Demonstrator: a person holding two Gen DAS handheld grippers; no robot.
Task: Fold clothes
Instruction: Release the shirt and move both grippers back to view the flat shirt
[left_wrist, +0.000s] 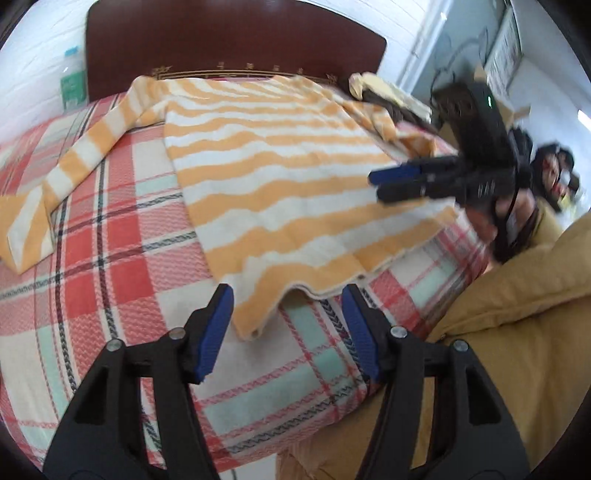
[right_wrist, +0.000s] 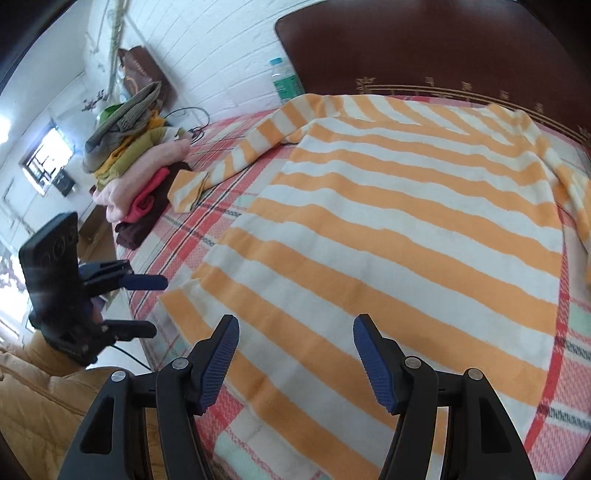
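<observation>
An orange-and-white striped sweater (right_wrist: 388, 229) lies spread flat on the bed (left_wrist: 110, 266), its body covering most of the plaid sheet in the right wrist view. One sleeve (left_wrist: 62, 173) stretches out toward 9 o'clock in the left wrist view, its cuff resting on the sheet. The other sleeve (right_wrist: 569, 192) is bunched at 3 o'clock in the right wrist view. The hem (left_wrist: 295, 291) lies just beyond the left gripper (left_wrist: 288, 332), at about 12 o'clock from it, with one corner slightly lifted.

The left gripper hovers above the sheet near the bed edge, its blue-padded fingers (left_wrist: 216, 332) spread wide and holding nothing. The right gripper (right_wrist: 295, 362) hangs over the lower part of the sweater, its fingers (right_wrist: 373, 363) also wide apart and empty. In the left wrist view the right gripper (left_wrist: 391, 184) appears at 2 o'clock above the sweater's right edge; its fingers look closer together there, though motion blur makes that unclear.

A dark wooden headboard (left_wrist: 229, 40) stands at 12 o'clock behind the sweater. A bottle (right_wrist: 286, 83) stands beside it at the wall. A pile of folded clothes (right_wrist: 136, 162) sits on the bed at 10 o'clock in the right wrist view. The person's mustard jacket (left_wrist: 517, 332) fills the 4 o'clock corner of the left wrist view.
</observation>
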